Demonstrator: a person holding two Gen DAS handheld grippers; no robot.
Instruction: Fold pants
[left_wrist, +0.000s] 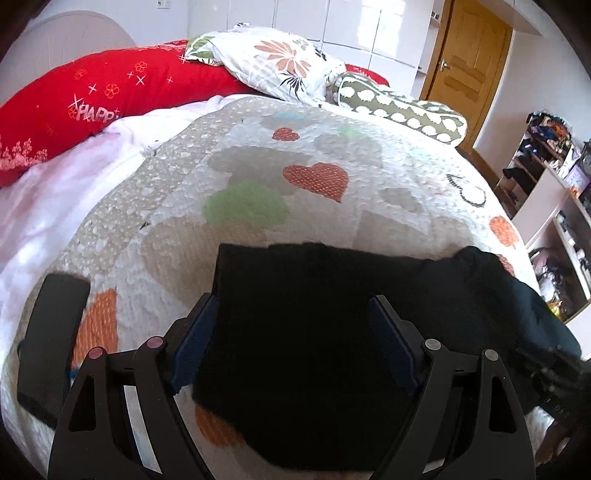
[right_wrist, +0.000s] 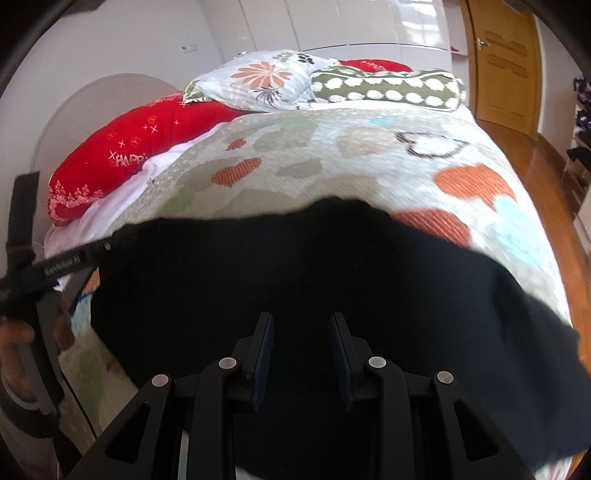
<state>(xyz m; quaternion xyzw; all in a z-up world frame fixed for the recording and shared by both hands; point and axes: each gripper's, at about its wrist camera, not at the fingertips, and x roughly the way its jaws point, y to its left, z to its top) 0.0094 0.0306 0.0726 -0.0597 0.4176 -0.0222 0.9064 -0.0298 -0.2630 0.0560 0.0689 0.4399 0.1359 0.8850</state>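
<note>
Black pants (left_wrist: 314, 325) lie folded on a heart-patterned quilt (left_wrist: 258, 166) on a bed; they also show in the right wrist view (right_wrist: 295, 273). My left gripper (left_wrist: 295, 317) is open, its jaws wide apart over the left end of the pants. My right gripper (right_wrist: 302, 332) is open with a narrower gap, hovering over the middle of the pants. The left gripper's body (right_wrist: 55, 266) shows at the left edge of the right wrist view.
A red pillow (left_wrist: 92, 103), a floral pillow (left_wrist: 273, 62) and a green dotted bolster (left_wrist: 399, 107) lie at the head of the bed. A black phone-like slab (left_wrist: 51, 343) lies on the quilt at left. Cluttered shelves (left_wrist: 554, 184) and a wooden door (left_wrist: 469, 62) stand at right.
</note>
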